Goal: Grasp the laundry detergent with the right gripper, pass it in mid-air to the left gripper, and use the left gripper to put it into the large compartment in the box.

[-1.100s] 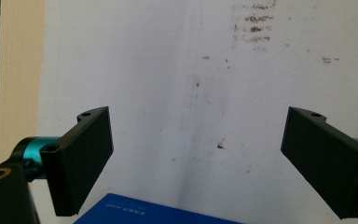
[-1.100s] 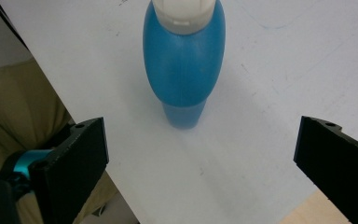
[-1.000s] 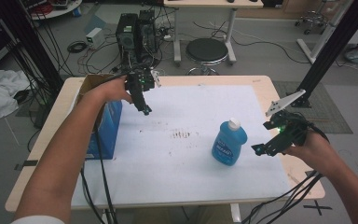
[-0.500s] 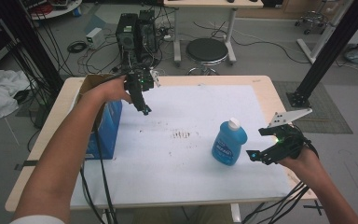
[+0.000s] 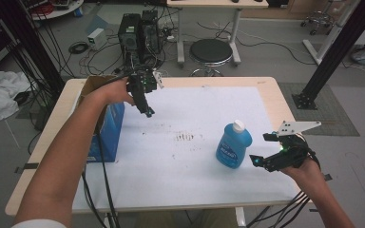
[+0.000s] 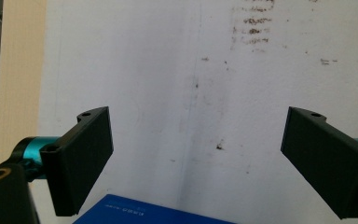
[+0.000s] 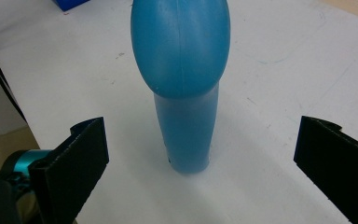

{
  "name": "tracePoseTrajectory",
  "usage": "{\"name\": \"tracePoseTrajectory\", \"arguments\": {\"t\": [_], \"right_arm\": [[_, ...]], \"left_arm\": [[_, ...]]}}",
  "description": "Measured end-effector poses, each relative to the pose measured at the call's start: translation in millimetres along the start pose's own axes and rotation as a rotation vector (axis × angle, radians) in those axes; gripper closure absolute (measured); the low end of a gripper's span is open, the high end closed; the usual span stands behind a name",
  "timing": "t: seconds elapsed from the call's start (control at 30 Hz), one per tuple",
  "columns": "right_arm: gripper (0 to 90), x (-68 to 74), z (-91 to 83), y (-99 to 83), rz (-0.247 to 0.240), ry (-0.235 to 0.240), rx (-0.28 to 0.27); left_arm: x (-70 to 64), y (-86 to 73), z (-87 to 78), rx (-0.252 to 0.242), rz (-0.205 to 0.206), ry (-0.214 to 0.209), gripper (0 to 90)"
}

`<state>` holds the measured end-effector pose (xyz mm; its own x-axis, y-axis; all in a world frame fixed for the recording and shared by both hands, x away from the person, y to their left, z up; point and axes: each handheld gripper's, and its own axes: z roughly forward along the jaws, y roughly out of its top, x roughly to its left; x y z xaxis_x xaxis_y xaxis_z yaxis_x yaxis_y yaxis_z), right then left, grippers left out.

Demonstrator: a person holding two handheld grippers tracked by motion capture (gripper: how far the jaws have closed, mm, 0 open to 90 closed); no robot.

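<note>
A blue plastic bottle [image 5: 233, 145] with a white cap stands upright on the white sheet [image 5: 195, 114], right of the middle. My right gripper [image 5: 260, 153] is open just to its right, low over the sheet, jaws pointed at it. In the right gripper view the bottle [image 7: 182, 84] stands ahead between the two spread jaws, with air on both sides. My left gripper [image 5: 147, 110] hangs open at the far left, above the sheet beside a blue cardboard box [image 5: 105, 128]. A corner of the blue box [image 6: 135, 214] lies below the wide jaws in the left gripper view.
Dark smudges [image 5: 185, 137] mark the middle of the sheet. Wooden table edges [image 5: 275, 95] frame it. Behind the table stand a round stool [image 5: 211, 51] and computer towers [image 5: 138, 33]. Cables trail from both grippers down toward the front edge.
My right gripper has come down and in toward the bottle, from higher at the right edge to level with its lower half. The left gripper has stayed put.
</note>
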<state>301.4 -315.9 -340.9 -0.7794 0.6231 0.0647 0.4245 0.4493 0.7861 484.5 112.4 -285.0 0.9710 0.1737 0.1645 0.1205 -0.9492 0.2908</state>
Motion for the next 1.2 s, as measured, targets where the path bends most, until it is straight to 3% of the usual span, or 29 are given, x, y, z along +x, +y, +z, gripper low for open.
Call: {"name": "tracePoseTrajectory", "arguments": {"t": [0.73, 1.2], "right_arm": [[1.9, 5.1, 39.7, -13.6, 0.017, 0.003, -0.077], [2.0, 6.5, 62.7, -7.1, 0.021, 0.005, -0.109]], "left_arm": [[-0.1, 1.0, 0.7, 0.003, 0.012, 0.0, 9.1], [0.0, 0.8, 0.9, 0.002, 0.008, -0.003, 9.1]]}}
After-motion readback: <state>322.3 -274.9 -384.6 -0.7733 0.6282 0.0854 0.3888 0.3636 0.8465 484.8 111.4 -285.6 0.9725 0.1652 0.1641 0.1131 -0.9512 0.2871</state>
